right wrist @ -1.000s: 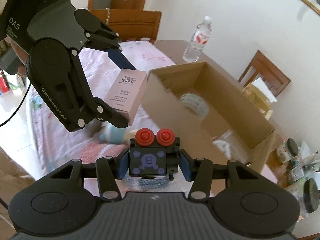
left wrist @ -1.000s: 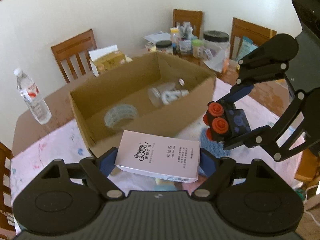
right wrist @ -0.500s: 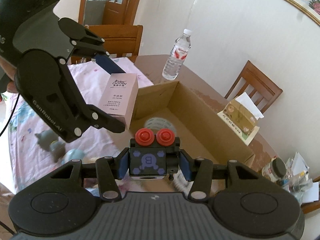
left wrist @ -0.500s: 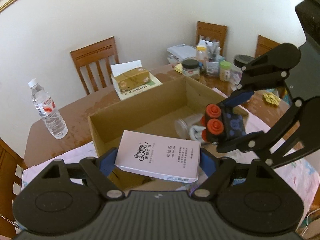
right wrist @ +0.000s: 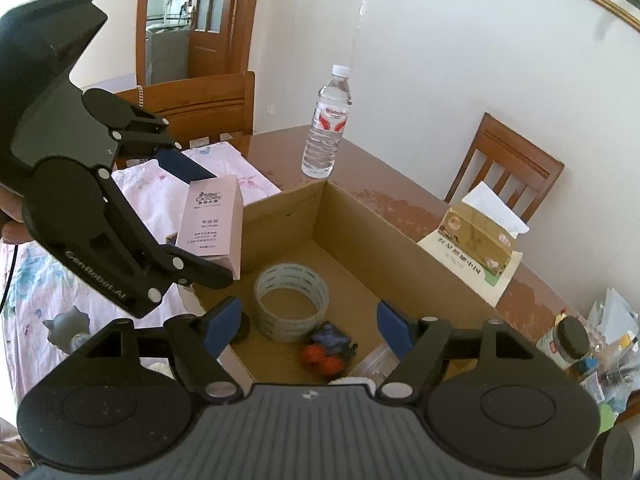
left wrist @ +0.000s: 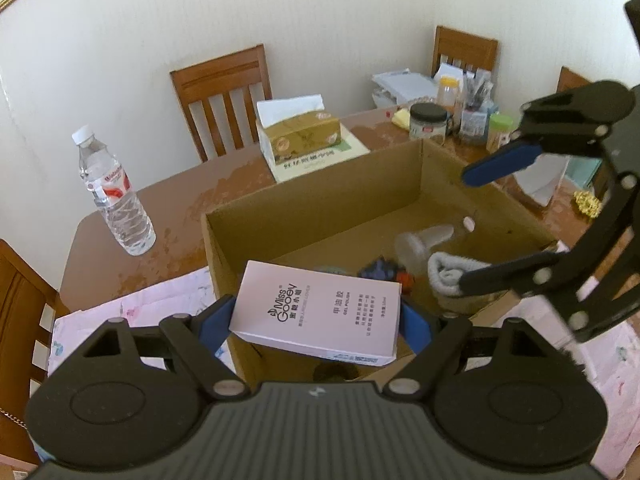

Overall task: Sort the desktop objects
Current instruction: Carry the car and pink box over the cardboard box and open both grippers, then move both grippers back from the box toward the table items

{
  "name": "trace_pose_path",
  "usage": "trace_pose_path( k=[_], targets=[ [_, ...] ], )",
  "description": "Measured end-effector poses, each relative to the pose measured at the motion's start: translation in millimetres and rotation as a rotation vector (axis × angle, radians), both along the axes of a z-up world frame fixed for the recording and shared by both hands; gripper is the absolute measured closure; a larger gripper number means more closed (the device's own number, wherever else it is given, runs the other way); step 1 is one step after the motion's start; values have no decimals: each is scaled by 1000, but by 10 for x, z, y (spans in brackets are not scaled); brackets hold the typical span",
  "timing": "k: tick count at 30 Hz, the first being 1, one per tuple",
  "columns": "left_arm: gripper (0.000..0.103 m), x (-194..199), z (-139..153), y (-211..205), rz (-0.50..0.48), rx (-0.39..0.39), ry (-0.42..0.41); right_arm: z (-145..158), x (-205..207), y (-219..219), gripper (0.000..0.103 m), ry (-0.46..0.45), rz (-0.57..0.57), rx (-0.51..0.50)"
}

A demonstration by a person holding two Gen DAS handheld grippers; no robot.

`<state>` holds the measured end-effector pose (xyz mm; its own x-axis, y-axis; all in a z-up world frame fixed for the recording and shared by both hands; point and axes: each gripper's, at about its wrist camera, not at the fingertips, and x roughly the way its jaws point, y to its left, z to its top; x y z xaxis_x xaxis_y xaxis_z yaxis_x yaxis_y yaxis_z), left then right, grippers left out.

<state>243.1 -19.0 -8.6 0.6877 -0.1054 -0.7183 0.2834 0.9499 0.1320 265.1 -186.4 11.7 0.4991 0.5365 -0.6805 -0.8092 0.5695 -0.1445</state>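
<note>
My left gripper [left wrist: 316,316] is shut on a pink Miss Gooey box [left wrist: 320,312] and holds it above the near wall of the open cardboard box [left wrist: 312,196]. The pink box also shows in the right wrist view [right wrist: 212,220]. My right gripper [right wrist: 308,320] is open and empty above the cardboard box [right wrist: 400,248]. The blue toy with red wheels [right wrist: 328,348] lies blurred on the box floor beside a tape roll [right wrist: 292,296]. In the left wrist view the toy [left wrist: 384,272] lies near a clear jar [left wrist: 424,240] and a rolled grey cloth [left wrist: 452,276].
A water bottle [left wrist: 112,200] and a tissue box [left wrist: 300,136] stand on the brown table behind the cardboard box. Jars and papers [left wrist: 452,112] crowd the far right corner. A grey figurine [right wrist: 68,328] stands on the pink tablecloth [right wrist: 152,204]. Wooden chairs [left wrist: 224,92] ring the table.
My right gripper has opened and let go of the blue toy, which now lies inside the cardboard box. Both grippers have moved forward over the box. The left still holds the pink box.
</note>
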Motion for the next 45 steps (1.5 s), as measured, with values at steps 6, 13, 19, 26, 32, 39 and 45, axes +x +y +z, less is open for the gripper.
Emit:
trace_pose_path(
  k=[6, 13, 19, 26, 32, 39, 45],
  targets=[
    [17, 126, -114, 7, 7, 30, 59, -19, -10, -146, 23, 6, -14, 0],
    [15, 90, -204, -28, 14, 89, 85, -28, -62, -295, 20, 14, -21, 13],
    [15, -3, -165, -23, 16, 102, 80, -75, -97, -331, 16, 28, -22, 16],
    [14, -200, -102, 46, 11, 113, 72, -92, -243, -353, 14, 36, -21, 19],
    [14, -394, -118, 151, 42, 101, 86, -131, -393, -336, 13, 46, -37, 21],
    [10, -626, -205, 247, 49, 102, 104, -201, -595, -381, 13, 75, -100, 19],
    [10, -750, -310, 290, 60, 79, 135, -230, -809, -473, 12, 97, -163, -1]
  ],
)
